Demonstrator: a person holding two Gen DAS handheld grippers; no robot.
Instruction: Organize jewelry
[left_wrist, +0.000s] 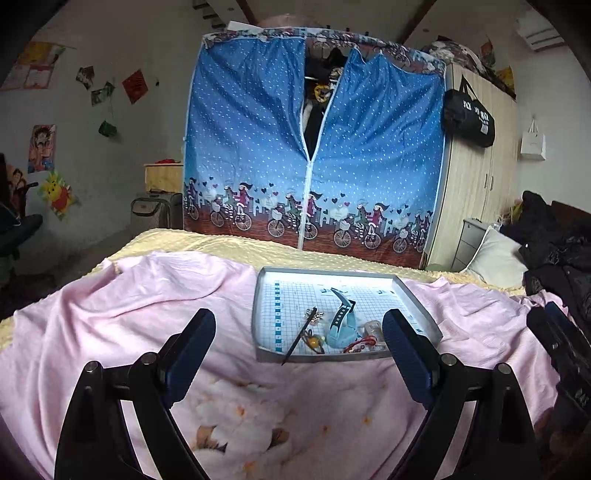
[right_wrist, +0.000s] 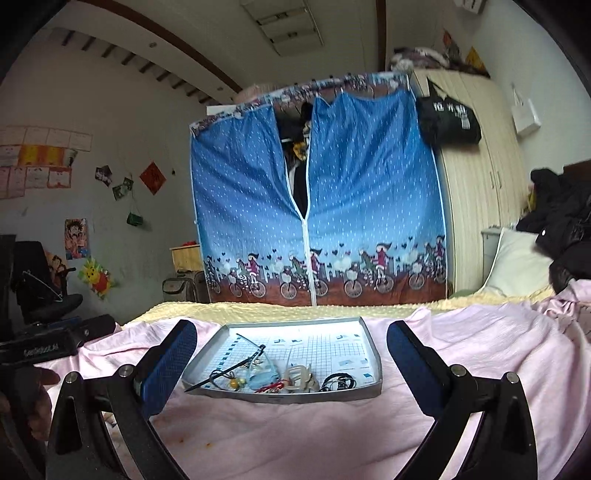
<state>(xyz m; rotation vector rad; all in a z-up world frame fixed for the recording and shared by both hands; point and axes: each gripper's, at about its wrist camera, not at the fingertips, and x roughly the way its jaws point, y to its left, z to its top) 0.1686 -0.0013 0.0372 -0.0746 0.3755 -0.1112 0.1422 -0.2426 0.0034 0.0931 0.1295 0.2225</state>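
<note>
On pink bedspread (right_wrist: 461, 332): shallow grey tray (right_wrist: 373, 354), jewelry heaped at near edge.
- Black hair stick (left_wrist: 300, 336): tip overhangs rim, may snag or flick out.
- Blue watch (left_wrist: 341, 325), red cord (right_wrist: 271, 386), black cord (right_wrist: 338, 382): tangled (one lift may drag neighbours).
- Left gripper (left_wrist: 299, 332), right gripper (right_wrist: 291, 350): jaws wide apart, empty, short of tray. Soft bedding; tray may tip.

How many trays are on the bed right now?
1. The tray sits on the pink sheet, ahead of both open tongs; jewelry is piled at its near edge. No other tray is visible.
</note>
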